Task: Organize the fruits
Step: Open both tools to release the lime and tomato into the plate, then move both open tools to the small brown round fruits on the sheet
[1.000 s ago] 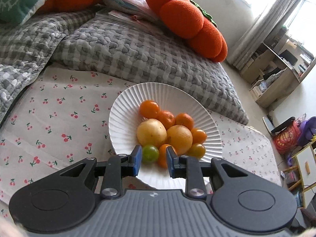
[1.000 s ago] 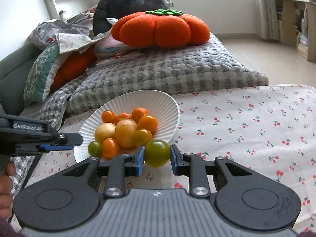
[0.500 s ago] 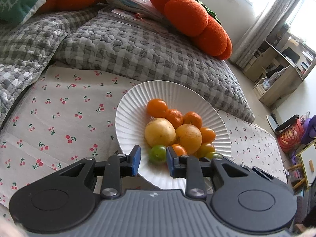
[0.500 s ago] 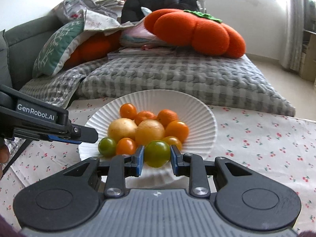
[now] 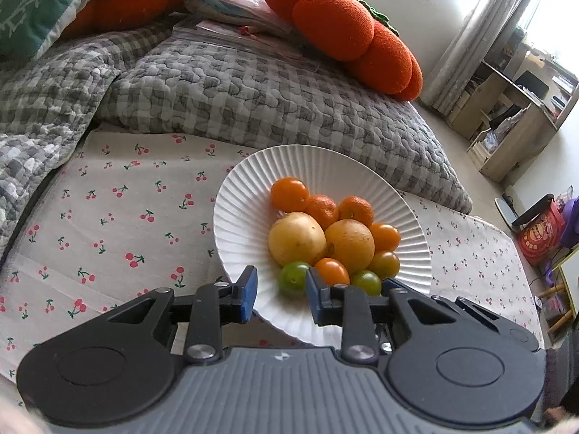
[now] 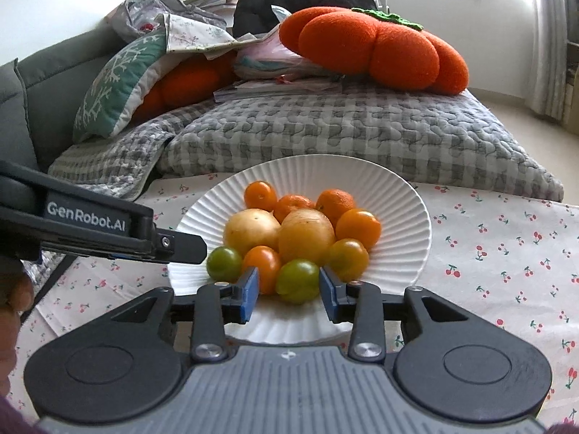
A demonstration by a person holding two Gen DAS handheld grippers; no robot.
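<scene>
A white ribbed plate (image 5: 253, 195) (image 6: 398, 195) on a cherry-print cloth holds several orange, yellow and green fruits. My right gripper (image 6: 288, 291) is open over the plate's near edge. A green tomato (image 6: 297, 280) lies on the plate between its fingers, with gaps on both sides. My left gripper (image 5: 281, 291) is open and empty at the plate's near left rim, just in front of another green tomato (image 5: 293, 277). The left gripper's body also shows in the right wrist view (image 6: 108, 231).
A grey checked quilt (image 6: 343, 133) lies behind the plate, with an orange pumpkin cushion (image 6: 376, 47) and a teal pillow (image 6: 112, 86) on it. Shelves (image 5: 514, 108) stand at the far right.
My right gripper moved over the plate and opened, letting go of the green tomato onto the plate. My left gripper has shifted a little to the left.
</scene>
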